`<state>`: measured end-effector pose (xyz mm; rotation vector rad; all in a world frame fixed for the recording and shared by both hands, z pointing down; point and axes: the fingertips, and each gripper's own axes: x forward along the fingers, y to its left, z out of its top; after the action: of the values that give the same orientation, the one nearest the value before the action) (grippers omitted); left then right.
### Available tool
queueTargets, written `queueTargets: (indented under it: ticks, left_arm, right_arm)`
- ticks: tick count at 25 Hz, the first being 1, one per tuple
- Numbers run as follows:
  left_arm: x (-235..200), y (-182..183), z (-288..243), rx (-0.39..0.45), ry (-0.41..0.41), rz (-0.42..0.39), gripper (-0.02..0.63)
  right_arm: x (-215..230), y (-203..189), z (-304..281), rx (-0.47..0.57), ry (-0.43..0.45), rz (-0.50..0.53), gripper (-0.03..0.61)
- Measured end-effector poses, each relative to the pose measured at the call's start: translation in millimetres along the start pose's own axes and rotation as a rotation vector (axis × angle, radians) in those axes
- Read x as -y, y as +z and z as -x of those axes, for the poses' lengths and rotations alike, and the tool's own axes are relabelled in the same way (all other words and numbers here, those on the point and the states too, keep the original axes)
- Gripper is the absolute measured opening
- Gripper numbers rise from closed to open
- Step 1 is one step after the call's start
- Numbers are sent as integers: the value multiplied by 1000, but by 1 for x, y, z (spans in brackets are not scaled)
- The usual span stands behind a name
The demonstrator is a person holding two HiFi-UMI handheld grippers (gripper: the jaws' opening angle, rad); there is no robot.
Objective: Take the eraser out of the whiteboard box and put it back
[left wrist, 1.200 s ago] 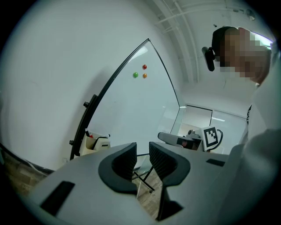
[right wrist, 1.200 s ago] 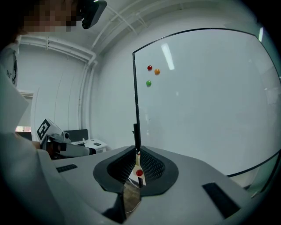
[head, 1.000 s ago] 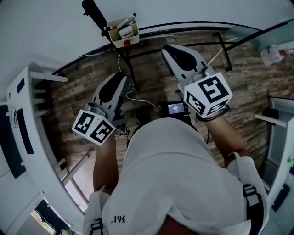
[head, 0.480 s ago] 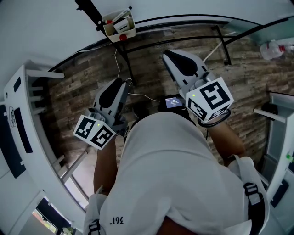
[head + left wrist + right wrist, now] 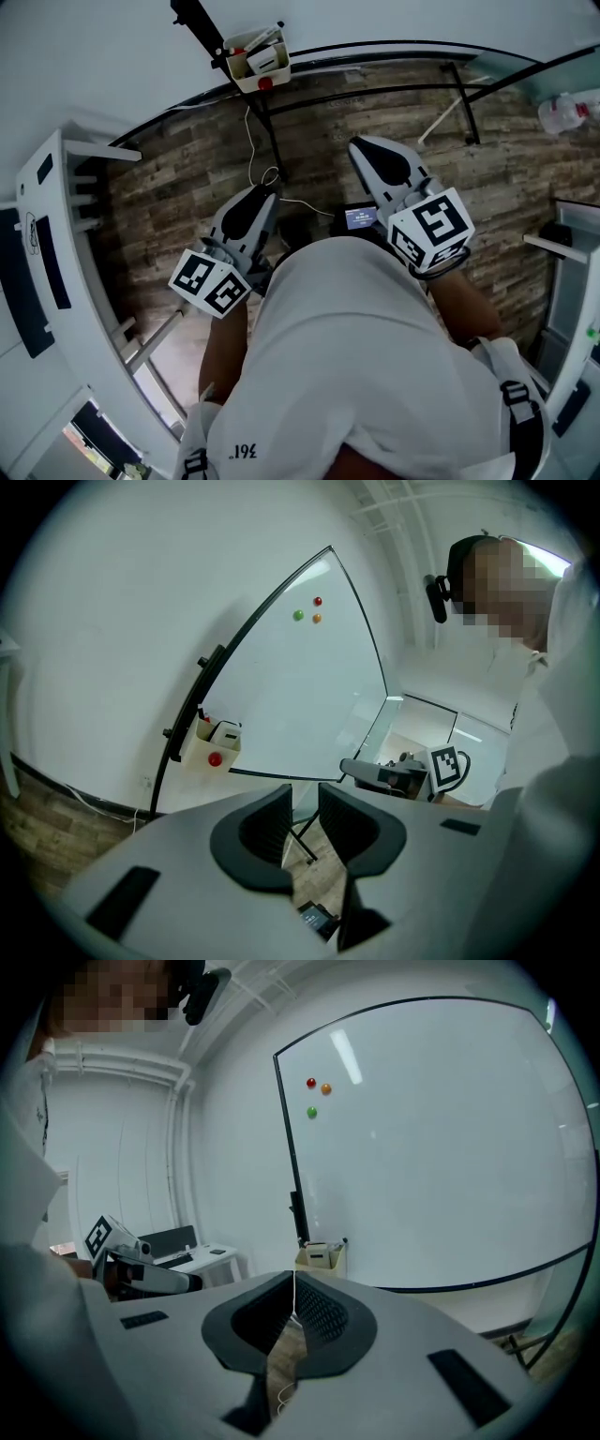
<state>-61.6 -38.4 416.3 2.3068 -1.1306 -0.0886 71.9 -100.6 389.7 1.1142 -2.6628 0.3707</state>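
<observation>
my left gripper [image 5: 302, 810] released, jaws a little apart, empty. my right gripper [image 5: 293, 1290] clenched on nothing. eraser [image 5: 225, 732] sits in whiteboard box [image 5: 197, 756], well apart from both.

the floor [image 5: 178, 178] looks like rough-grained wood planks; the whiteboard [image 5: 431, 1147] is glossy and smooth; the box [image 5: 247, 82] is matt plastic.

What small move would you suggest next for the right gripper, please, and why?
Probably raise the right gripper towards the cream whiteboard box and open it: its jaws have just closed on nothing, and the white eraser sits inside, far off.
</observation>
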Motion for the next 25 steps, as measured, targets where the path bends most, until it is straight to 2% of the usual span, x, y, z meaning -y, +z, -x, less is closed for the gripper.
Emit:
queueTargets:
  ticks: [8, 25]
  left_arm:
    - [6, -6, 0, -15, -21, 10, 94]
    - [4, -10, 6, -29, -17, 30, 94]
  right_arm:
    - [-12, -14, -1, -29, 27, -22, 25]
    - [-5, -2, 3, -4, -1, 5, 25]
